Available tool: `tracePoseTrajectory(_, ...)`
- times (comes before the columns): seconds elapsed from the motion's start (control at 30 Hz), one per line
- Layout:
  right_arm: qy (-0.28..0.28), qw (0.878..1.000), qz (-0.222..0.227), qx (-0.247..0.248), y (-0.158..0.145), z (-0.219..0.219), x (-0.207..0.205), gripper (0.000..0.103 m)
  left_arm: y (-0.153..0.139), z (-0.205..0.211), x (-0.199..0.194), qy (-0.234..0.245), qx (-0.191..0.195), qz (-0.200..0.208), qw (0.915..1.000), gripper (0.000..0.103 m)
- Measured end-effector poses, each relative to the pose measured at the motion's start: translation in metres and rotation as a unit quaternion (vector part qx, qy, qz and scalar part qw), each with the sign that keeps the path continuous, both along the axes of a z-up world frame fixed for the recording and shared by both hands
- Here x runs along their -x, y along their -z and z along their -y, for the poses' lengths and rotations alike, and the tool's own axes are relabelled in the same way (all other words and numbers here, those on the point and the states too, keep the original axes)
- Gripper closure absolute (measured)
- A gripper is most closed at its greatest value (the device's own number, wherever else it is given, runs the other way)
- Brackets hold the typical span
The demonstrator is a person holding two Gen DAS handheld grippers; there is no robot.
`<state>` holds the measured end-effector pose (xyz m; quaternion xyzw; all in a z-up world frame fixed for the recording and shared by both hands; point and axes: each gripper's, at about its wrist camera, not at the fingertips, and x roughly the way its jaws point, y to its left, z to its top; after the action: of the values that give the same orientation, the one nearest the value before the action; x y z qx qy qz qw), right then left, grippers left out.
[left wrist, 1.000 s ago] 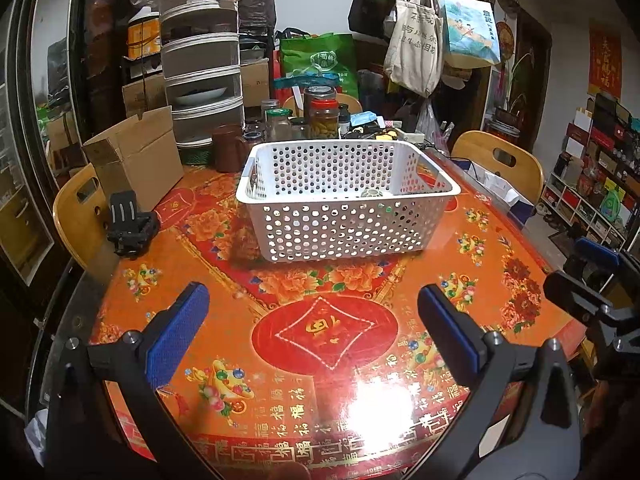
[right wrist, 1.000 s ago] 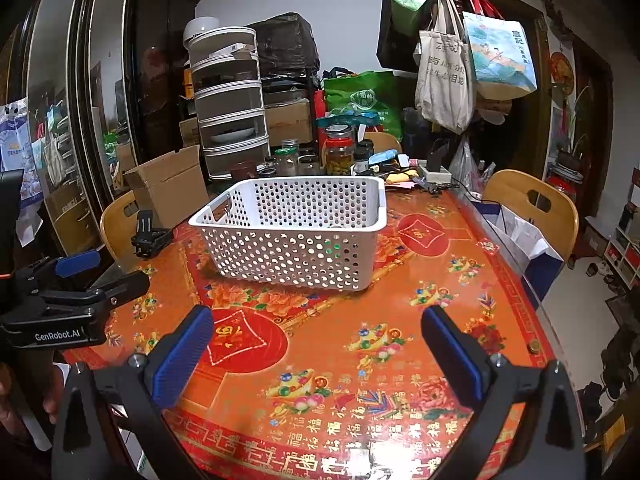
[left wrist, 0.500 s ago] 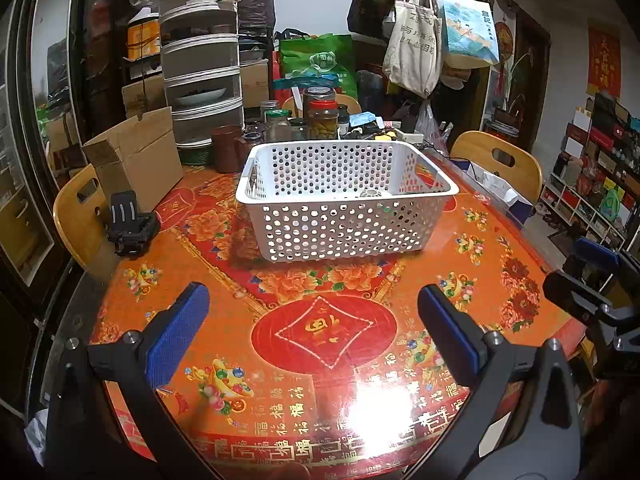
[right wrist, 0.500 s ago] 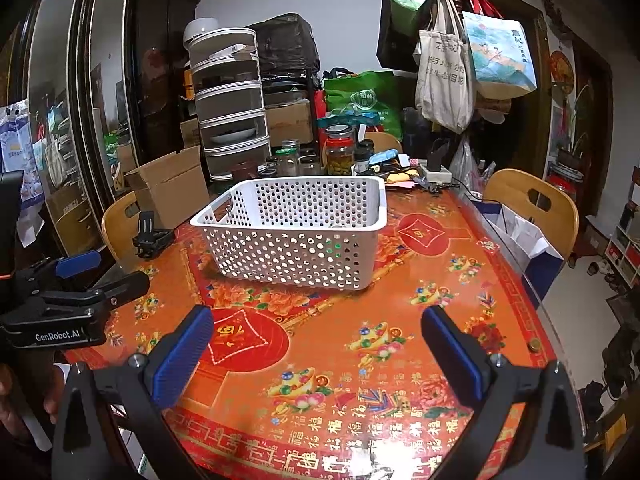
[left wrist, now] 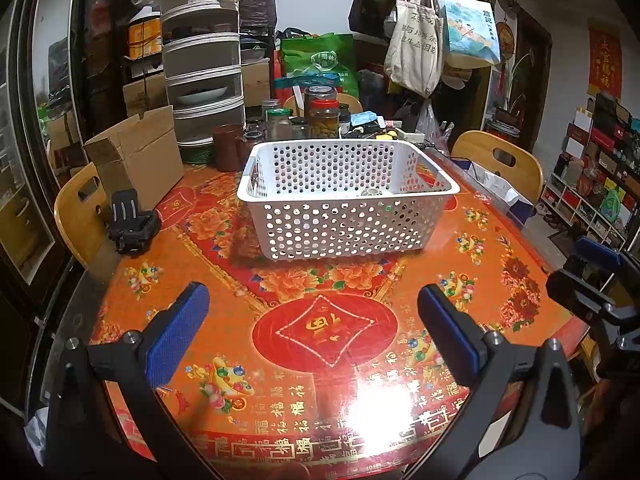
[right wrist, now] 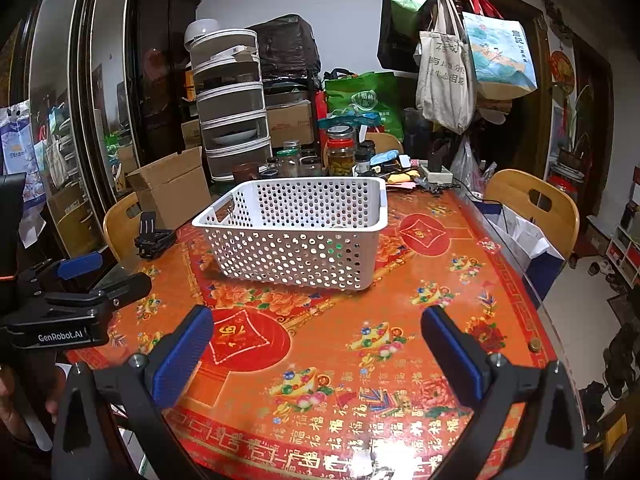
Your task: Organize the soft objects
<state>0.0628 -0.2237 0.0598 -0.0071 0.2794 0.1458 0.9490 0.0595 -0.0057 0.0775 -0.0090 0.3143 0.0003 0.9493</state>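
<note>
White basket (left wrist: 348, 200) beyond the wide-open left hand-held gripper (left wrist: 312, 320), well apart.

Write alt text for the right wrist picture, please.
A white holed basket sits on a red and orange flowered table, with two open blue-padded jaws of the right gripper in front. Jars and a cardboard box stand behind.

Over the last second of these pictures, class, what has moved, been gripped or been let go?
Nothing visibly changed. Both tongs, left and right, hang open and empty over the table, and the white basket sits where it was.
</note>
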Motion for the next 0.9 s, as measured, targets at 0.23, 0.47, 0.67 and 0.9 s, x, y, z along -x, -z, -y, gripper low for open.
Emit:
tracePoseTrajectory(0.23,0.000,1.000,-0.001,-0.001,0.0005,0.0005,-0.0001,0.000,0.0006,0.0006,0.0002,0.000,0.001,-0.001,1.0000,0.000)
tracePoseTrajectory(0.47,0.000,1.000,0.000,-0.001,0.0002,0.0008,0.0001,0.000,0.0004,0.0010,0.0007,0.004,0.001,-0.004,1.0000,0.000)
tracePoseTrajectory(0.67,-0.001,1.000,-0.001,-0.002,0.0006,-0.0005,0.0010,0.000,0.0006,0.0017,0.0007,0.004,0.001,-0.004,1.0000,0.000)
tracePoseTrajectory(0.9,-0.001,1.000,-0.004,-0.003,0.0030,-0.0075,0.0019,0.000,0.0024,-0.0012,0.0005,0.007,0.006,0.008,0.9999,0.000)
